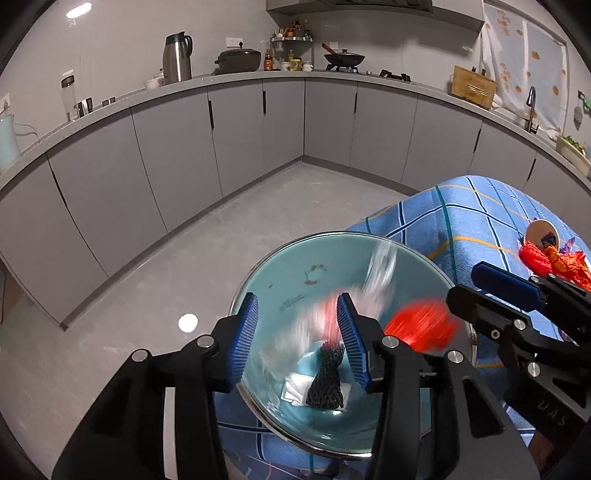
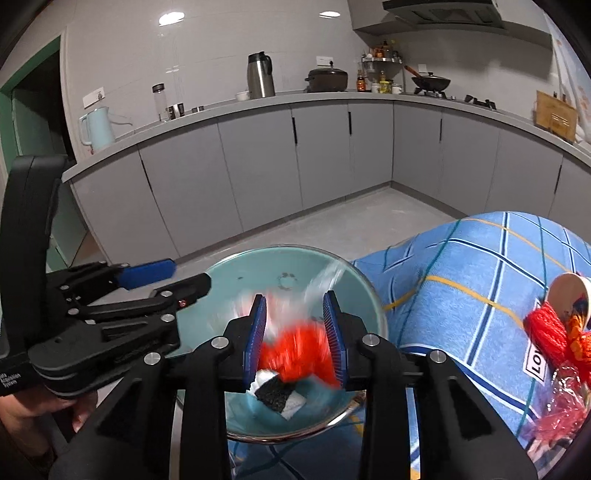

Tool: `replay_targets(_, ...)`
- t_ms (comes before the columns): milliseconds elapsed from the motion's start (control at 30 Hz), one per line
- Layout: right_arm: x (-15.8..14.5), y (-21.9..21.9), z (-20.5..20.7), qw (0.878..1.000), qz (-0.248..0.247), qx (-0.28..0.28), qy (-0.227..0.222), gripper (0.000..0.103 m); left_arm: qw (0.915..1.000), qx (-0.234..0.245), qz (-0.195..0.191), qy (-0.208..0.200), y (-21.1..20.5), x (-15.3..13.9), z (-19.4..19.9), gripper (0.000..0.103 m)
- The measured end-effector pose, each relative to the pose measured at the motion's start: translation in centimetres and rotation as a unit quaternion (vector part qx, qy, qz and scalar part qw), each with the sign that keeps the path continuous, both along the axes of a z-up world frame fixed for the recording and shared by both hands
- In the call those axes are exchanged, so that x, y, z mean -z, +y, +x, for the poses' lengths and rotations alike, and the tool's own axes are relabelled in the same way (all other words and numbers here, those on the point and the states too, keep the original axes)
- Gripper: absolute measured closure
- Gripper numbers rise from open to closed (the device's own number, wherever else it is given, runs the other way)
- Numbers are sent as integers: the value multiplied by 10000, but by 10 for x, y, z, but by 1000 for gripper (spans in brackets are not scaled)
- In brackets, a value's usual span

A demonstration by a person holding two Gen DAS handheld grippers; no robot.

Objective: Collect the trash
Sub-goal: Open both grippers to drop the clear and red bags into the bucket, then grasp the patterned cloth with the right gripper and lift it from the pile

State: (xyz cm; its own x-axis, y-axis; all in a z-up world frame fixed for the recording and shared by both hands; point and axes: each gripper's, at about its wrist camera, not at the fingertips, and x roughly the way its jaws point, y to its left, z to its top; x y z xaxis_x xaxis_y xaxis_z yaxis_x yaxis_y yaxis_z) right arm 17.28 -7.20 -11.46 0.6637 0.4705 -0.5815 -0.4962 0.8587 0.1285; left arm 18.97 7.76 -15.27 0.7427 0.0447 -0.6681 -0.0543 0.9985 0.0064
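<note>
now dropping trash into the bin [image 1: 280, 266]
both grippers, left gripper [image 1: 299, 334] and right gripper [image 2: 294, 338], spread, blurred red netting [image 2: 295, 350] between the right's pads; best stay over the rim until everything lands.

**Domestic kitchen, L-shaped layout**

Grey handleless base cabinets [image 1: 177, 147] under a continuous grey worktop [image 2: 258, 101]. On the worktop: steel thermos jug [image 1: 177, 57], pale kettle [image 2: 96, 127], lidded black pot [image 1: 238, 61], condiment rack [image 1: 291, 44]. Wok [image 1: 344, 57] on a gas hob beneath an extractor hood [image 2: 443, 13]. Sink tap [image 1: 530, 109] at far right; white tiled walls.
</note>
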Motion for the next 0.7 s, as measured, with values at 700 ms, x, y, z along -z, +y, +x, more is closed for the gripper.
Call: replay_targets(700,-26,-83,-48,9959,-14,861,-267,60,9986,424,94,-287,-44,-25,-17,27)
